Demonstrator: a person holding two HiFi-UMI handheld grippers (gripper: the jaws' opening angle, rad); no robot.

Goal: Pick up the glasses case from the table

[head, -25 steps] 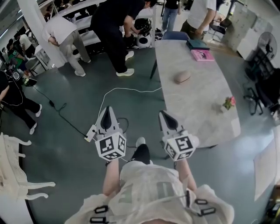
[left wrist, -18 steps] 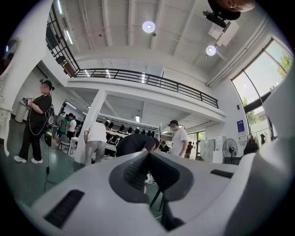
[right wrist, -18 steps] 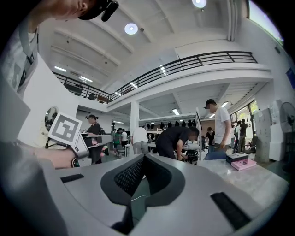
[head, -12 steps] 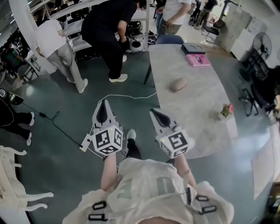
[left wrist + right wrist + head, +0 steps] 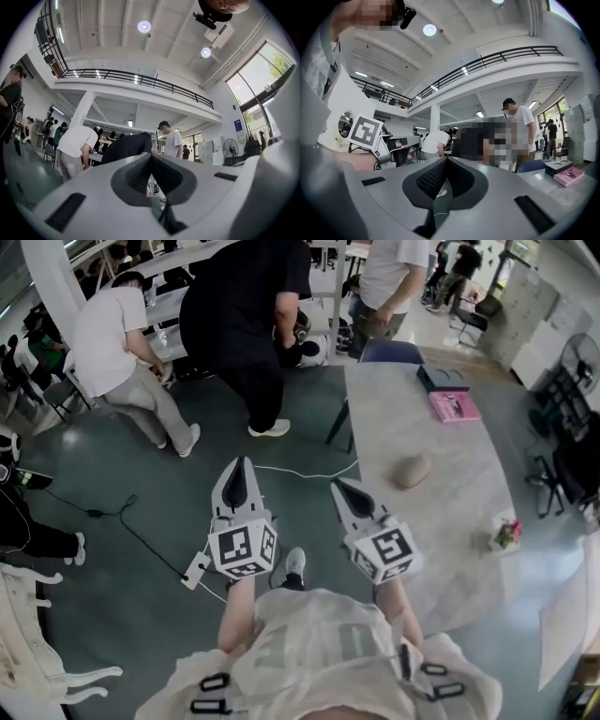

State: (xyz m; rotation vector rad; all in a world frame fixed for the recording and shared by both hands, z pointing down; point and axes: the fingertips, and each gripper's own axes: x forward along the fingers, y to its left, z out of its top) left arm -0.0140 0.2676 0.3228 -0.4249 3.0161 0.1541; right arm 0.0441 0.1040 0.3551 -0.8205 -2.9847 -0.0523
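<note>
Resting on table: glasses case; left gripper, right gripper closed.

Grey left gripper, pale T-shirt

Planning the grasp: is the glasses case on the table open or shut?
Shut: the glasses case is one smooth rounded lump on the table, no lid raised.

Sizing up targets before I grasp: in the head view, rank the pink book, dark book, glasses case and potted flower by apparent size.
1. Pink book and dark book: alike, and farthest away, so unranked.
2. Glasses case.
3. Potted flower, slightly smaller.
</note>
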